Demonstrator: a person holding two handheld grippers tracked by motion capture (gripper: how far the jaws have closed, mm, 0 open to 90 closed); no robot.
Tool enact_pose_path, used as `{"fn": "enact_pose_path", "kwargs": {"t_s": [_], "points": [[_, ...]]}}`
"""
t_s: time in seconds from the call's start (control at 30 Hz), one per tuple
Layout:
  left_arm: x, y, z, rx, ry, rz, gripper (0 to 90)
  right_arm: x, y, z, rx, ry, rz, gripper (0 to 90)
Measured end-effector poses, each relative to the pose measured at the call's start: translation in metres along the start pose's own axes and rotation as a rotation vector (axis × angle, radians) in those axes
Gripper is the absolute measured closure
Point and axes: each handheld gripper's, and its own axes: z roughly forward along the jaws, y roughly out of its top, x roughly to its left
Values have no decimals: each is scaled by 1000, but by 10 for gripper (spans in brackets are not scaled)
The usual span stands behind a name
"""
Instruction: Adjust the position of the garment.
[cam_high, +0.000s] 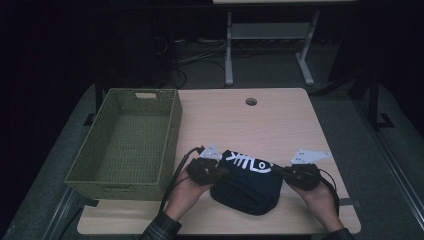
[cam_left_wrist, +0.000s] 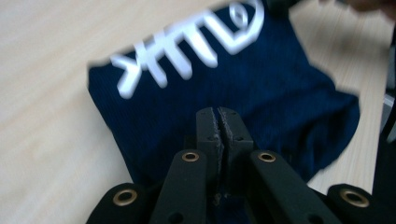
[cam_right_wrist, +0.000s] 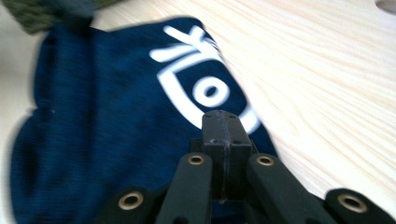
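Table (cam_high: 280, 125): woven basket (cam_high: 172, 135) at left edge, nothing inside. Folded navy garment (cam_high: 247, 187) lies near front edge, not yet binned. Left gripper (cam_high: 220, 171) and right gripper (cam_high: 280, 171), jaws together, apparently pinching its opposite sides; lift and transfer remain.

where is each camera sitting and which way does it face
High view: fixed above the person's side, looking forward and down on the table, the green basket and the dark blue cloth; both forearms and hands enter from the bottom, holding the left claw and right claw.
Left gripper view: rides the left claw, looking along its closed jaws over the cloth.
Right gripper view: rides the right claw, jaws closed, looking across the cloth.
Shared: all show the cloth's white fish-skeleton print on the wooden tabletop.
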Motion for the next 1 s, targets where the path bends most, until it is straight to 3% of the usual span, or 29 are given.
{"fn": "enact_pose_path", "kwargs": {"t_s": [0.2, 0.4, 0.5, 0.6, 0.77, 0.83, 1.0], "points": [[3, -13, 17, 73, -1, -10, 892, -10, -10, 14, 69, -14, 22, 898], [6, -15, 23, 125, 64, 27, 900, -8, -15, 21, 102, -4, 21, 898], [12, -16, 22, 120, 86, 10, 900, -4, -16, 20, 110, 13, 22, 898], [14, -16, 20, 113, 69, -7, 899, -1, -17, 18, 104, 22, 21, 897], [16, -8, 9, 52, 68, -41, 805, -1, -16, 3, 51, 7, 19, 862], [19, -5, 6, 43, 74, -45, 757, -2, -18, -5, 30, -3, 30, 808], [28, 0, 5, 20, 82, -78, 608, -5, -27, -22, -2, -80, 49, 592]]}}
